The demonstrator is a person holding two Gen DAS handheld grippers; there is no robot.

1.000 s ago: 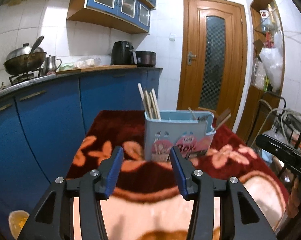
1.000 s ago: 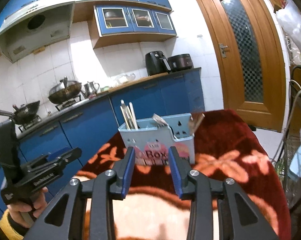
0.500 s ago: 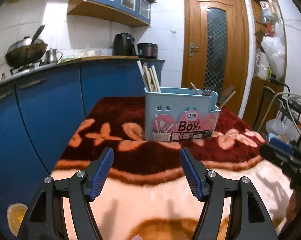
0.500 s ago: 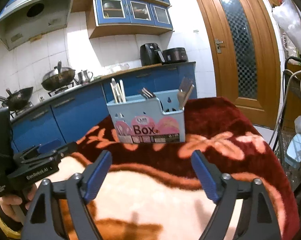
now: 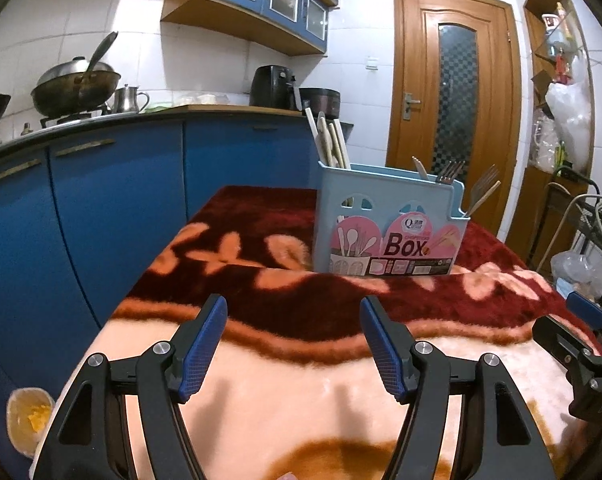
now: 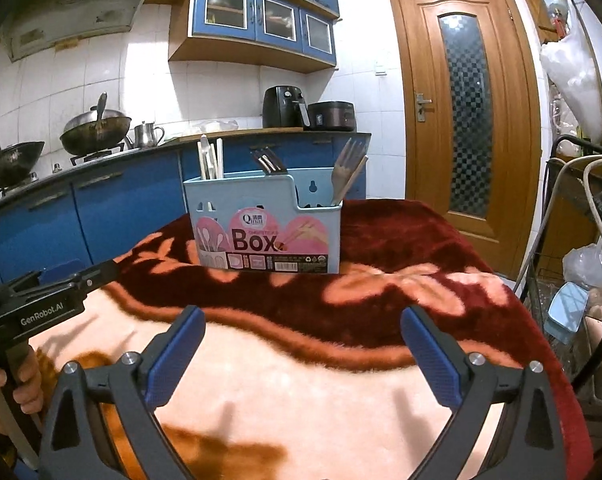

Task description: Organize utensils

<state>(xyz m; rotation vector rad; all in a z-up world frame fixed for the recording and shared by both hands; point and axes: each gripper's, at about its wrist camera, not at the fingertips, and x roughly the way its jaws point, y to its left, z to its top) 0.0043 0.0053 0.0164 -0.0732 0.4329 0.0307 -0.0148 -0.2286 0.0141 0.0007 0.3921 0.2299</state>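
Left gripper (image 5: 293, 316): jaws stood wide apart and empty, low over the pale part of the blanket (image 5: 301, 400) that covered the tabletop.
Box from left jaws: the blue utensil box (image 5: 389, 220) stood upright on the dark red part of the blanket at about 1 o'clock, well apart from the jaws.
Box long axis: ran across the view, 9 to 3 o'clock, with its labelled face toward both cameras.
Chopsticks (image 5: 329, 144): stood in the left compartment, long axis near vertical, tips toward 12 o'clock with a slight lean to 11.
Forks (image 5: 449, 170): only the heads showed above the middle of the rim, pointing up.
Wooden fork (image 6: 347, 170): stood in the lower right compartment, tilted toward 1 o'clock.
Right gripper (image 6: 301, 324): jaws likewise spread wide, holding nothing.
Box from right jaws: the box sat at about 11 to 12 o'clock, almost straight ahead.
Nearer hand: as a judgement, the right one was better lined up with the box; neither was clearly closer.
Loose utensils: none were visible on the blanket, so the sorting looked finished or nearly so.
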